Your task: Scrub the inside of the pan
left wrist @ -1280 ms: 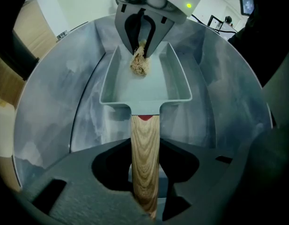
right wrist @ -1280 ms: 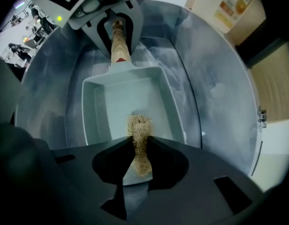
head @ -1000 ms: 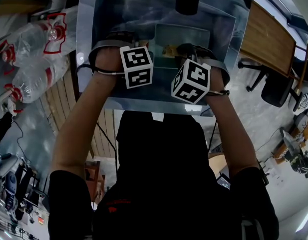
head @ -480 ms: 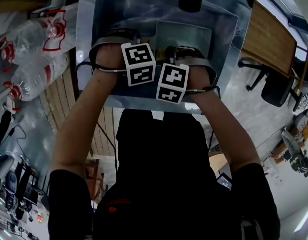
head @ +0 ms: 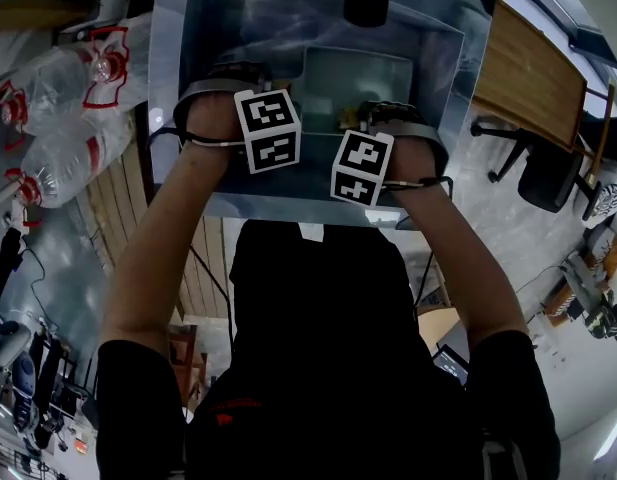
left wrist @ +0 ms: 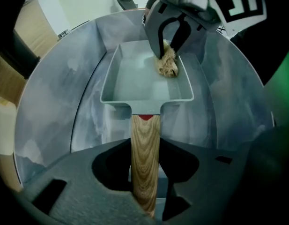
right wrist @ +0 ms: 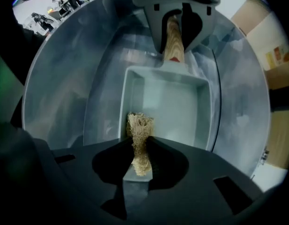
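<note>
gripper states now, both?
Left gripper: shut on the wooden handle of the grey rectangular pan.
Right gripper: shut on a tan fibrous scrubber.

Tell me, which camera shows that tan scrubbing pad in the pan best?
The left gripper view: most of the scrubbing pad shows, pinched by the right gripper in the far right corner of the pan. The right gripper view shows it close, partly hidden between its own jaws. The head view gives only a tan speck.
</note>
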Motion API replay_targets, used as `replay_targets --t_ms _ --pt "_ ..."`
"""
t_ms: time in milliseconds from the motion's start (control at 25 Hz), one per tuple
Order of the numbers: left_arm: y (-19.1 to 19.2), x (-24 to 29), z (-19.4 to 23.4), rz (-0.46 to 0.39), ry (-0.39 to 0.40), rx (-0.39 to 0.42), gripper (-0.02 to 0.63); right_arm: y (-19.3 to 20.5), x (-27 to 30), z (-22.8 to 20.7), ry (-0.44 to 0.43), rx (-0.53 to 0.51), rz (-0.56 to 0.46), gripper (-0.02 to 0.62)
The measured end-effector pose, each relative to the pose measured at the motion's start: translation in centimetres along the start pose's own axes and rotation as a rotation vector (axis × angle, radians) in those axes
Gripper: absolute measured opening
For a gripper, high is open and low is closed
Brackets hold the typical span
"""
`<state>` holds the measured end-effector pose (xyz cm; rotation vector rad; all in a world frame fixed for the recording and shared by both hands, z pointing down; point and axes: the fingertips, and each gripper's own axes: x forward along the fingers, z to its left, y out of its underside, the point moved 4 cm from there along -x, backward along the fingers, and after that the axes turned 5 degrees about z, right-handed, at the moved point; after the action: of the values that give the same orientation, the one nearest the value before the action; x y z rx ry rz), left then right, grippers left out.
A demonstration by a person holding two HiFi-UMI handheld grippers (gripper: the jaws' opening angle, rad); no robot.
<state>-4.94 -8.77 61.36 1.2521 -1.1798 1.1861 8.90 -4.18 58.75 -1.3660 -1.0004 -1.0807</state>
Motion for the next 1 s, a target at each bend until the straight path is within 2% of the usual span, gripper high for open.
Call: replay_targets --t_ms 200,360,640,720,880,1000 --pt "-0.2 -0.1 -0.1 0.003 -0.006 -0.011 0.167 1.7 0.3 0.2 -0.003 0.004 0.042 0.084" --pt "-0.3 0.4 -0.1 0.035 -0.023 -0.018 0.160 2.1 -0.1 -0.1 -0.009 0.050 0.006 0.084" --pt "0.0 1.0 -0.4 0.090 -0.031 -0.024 0.146 2.1 -0.7 0.6 0.028 0.098 -0.048 0.084" --pt "0.1 1.1 -0.4 0.101 -0.034 -0.028 0.151 2.2 -1.7 0.3 0.040 0.144 -0.097 0.084" --pt "0.2 -0.3 -0.2 0.114 -0.055 -0.033 0.222 3.7 -6.5 -0.8 0.097 0.287 -0.271 0.084" --pt "-0.2 -3.2 0.0 0.053 -0.088 -0.075 0.233 5.9 -10.7 -1.4 0.153 0.428 -0.426 0.084"
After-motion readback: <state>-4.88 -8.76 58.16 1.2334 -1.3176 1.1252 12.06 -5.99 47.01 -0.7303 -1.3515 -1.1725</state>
